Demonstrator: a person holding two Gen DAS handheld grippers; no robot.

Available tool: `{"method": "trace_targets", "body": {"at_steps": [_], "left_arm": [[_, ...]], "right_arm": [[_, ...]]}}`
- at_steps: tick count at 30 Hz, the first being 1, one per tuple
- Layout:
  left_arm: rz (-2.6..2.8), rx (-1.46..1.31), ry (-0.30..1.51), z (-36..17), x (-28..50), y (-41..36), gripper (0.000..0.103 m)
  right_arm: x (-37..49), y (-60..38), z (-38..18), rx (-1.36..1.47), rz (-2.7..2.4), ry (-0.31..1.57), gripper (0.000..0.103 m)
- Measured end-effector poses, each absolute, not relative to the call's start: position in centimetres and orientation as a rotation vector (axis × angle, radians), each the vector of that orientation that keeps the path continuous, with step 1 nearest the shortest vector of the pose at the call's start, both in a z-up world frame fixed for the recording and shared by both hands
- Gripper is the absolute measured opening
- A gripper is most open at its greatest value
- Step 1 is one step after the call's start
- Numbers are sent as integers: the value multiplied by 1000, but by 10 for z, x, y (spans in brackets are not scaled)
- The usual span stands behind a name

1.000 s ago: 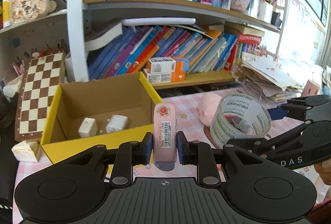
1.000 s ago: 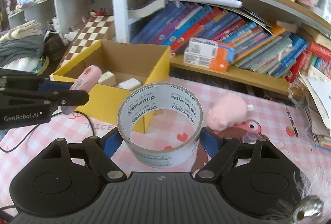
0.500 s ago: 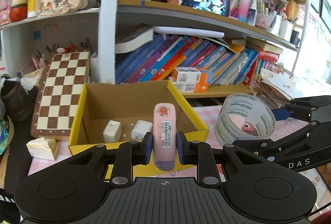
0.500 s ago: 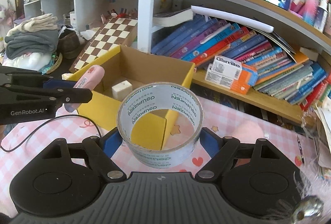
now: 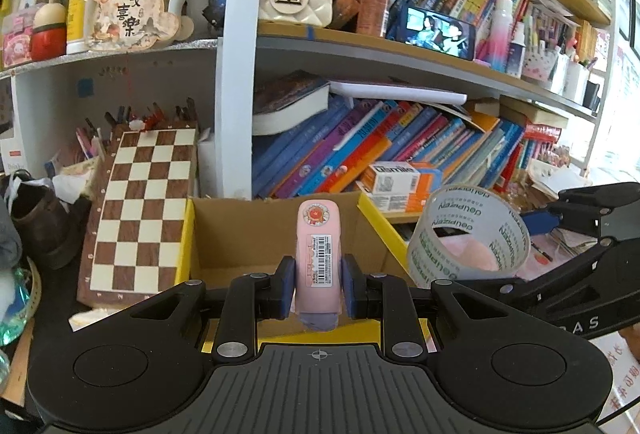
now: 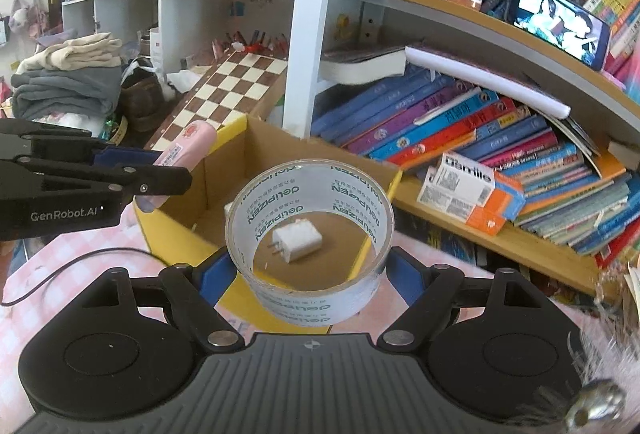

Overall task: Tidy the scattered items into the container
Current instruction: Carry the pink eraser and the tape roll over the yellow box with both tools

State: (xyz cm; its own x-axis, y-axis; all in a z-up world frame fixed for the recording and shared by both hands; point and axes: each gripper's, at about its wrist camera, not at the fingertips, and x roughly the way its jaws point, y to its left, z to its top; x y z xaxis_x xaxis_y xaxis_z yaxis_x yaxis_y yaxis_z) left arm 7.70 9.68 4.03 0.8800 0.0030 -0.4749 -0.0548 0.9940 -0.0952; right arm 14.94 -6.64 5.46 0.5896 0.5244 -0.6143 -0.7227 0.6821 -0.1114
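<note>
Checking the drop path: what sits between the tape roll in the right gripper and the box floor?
In the right wrist view, a white plug adapter lies on the cardboard box floor, seen through the tape roll.

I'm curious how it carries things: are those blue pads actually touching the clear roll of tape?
Touching. In the right wrist view, the right gripper has both blue pads pressed against the clear tape roll, holding it above the yellow cardboard box.
</note>
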Motion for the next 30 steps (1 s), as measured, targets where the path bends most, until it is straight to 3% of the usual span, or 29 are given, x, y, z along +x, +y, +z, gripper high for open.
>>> {"method": "trace_targets", "body": {"at_steps": [17, 30], "left_arm": [[42, -52, 509, 38, 127, 120, 23], [43, -43, 667, -3, 183, 136, 23]], "right_arm": [[197, -15, 52, -423, 825, 559, 80], [235, 20, 14, -533, 858, 630, 80]]}}
